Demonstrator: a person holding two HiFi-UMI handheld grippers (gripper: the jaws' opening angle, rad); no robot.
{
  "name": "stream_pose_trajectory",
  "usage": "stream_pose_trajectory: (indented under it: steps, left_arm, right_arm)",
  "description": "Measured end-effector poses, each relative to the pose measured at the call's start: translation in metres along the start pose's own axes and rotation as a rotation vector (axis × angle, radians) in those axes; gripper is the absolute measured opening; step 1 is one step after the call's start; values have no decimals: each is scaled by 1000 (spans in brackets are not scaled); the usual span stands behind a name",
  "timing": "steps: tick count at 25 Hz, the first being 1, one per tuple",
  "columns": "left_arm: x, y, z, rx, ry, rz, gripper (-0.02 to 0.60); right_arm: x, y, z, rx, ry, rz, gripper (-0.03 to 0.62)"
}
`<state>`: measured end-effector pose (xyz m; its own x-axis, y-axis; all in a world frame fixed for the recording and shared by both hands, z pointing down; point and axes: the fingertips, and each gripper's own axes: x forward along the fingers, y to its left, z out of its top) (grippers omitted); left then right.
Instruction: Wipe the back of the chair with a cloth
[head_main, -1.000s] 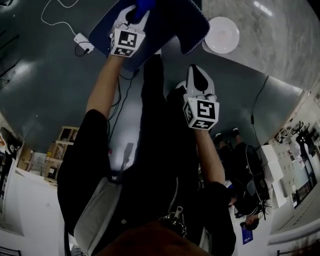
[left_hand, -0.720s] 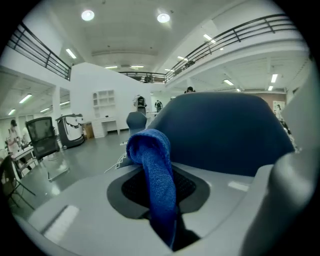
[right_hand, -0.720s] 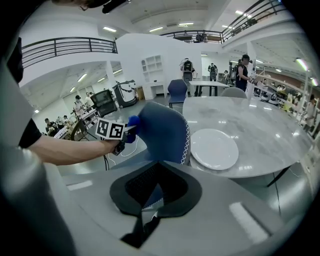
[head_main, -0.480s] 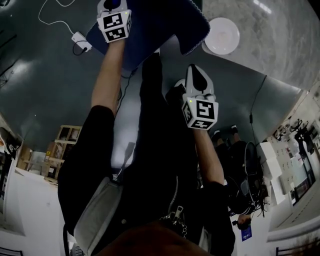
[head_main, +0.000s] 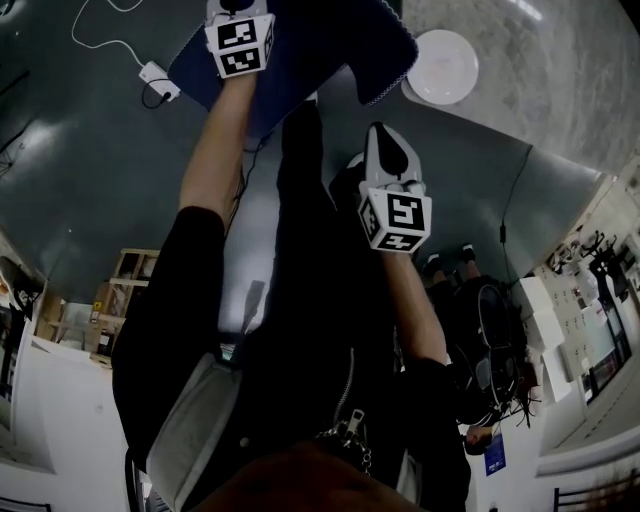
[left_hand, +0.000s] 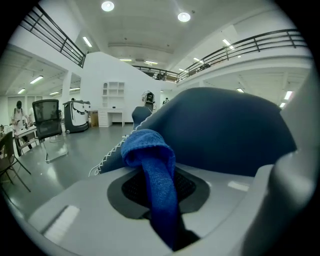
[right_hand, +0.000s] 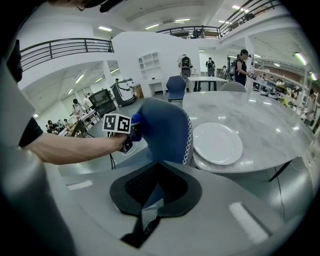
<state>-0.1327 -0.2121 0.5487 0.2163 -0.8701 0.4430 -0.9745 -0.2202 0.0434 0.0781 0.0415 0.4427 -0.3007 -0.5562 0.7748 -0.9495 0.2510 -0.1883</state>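
Observation:
The chair's dark blue padded back (head_main: 320, 50) with white edge stitching stands at the top of the head view. My left gripper (head_main: 236, 8) is against its left side, shut on a blue cloth (left_hand: 152, 155). In the left gripper view the cloth bunches beyond the jaws, right by the chair back (left_hand: 225, 130). My right gripper (head_main: 388, 152) hangs lower, in front of the person's dark clothes, shut with nothing in it. In the right gripper view the chair back (right_hand: 165, 130) stands ahead, apart from the right gripper (right_hand: 150, 200), with the left gripper's marker cube (right_hand: 117, 123) at its left edge.
A white plate (head_main: 442, 67) lies on a round marble table (head_main: 540, 100) just right of the chair. A white cable and adapter (head_main: 153, 77) lie on the grey floor at the left. Office chairs, shelves and people stand far off in the hall.
My left gripper has moved with the cloth farther up along the chair's back, towards the top of the head view. The right gripper has drifted slightly left.

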Motion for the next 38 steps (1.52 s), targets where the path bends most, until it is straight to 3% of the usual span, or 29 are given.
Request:
stream_pose_trajectory:
  steps: [24, 38]
  left_arm:
    - [-15, -103, -28, 139, 33, -263, 84]
    - [-34, -154, -54, 102, 65, -323, 84]
  right_arm:
    - [-10, 7, -3, 14, -7, 3, 3]
    - [-13, -9, -12, 34, -5, -7, 3]
